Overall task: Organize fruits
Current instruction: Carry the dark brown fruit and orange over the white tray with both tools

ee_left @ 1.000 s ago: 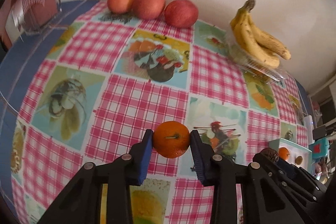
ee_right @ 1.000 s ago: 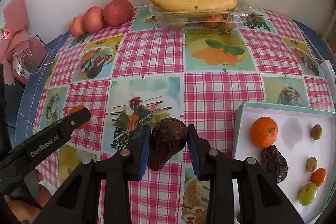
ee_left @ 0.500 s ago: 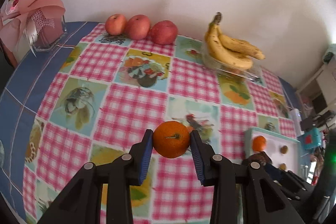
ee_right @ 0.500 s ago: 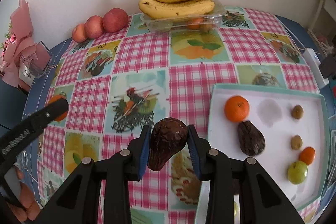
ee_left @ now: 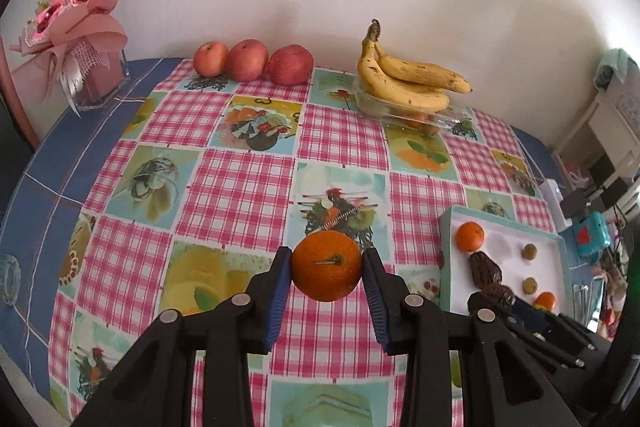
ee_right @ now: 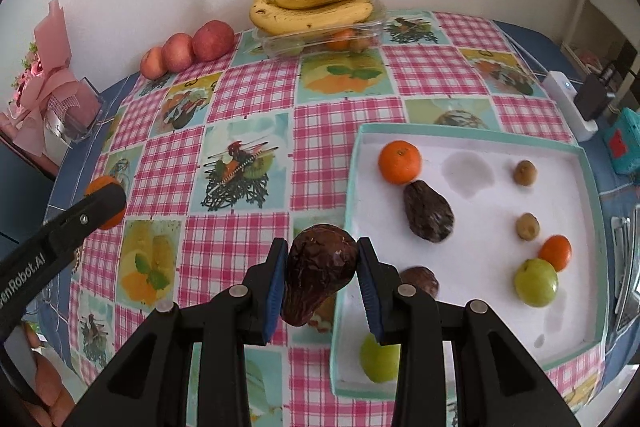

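A: Left wrist view first: the left gripper [ee_left: 326, 281] has its pads clamped on a tangerine [ee_left: 326, 265], stem facing the camera, held above the checked tablecloth [ee_left: 236, 195]. The white tray [ee_left: 554, 247] lies off to the right.

B: Grip looks centred. I'd carry it level and release low over a bare patch, next to the tangerine in the tray [ee_left: 470, 236].

A: Right wrist view: the right gripper [ee_right: 322, 283] is closed around a dark wrinkled fruit [ee_right: 318, 277], hanging just at the tray's [ee_right: 472, 139] left rim.

B: A matching dark fruit in the tray [ee_right: 428, 212] suggests the spot. Clear the rim first, then lower beside it, mind the green fruit [ee_right: 536, 282], and only then let the pads part.
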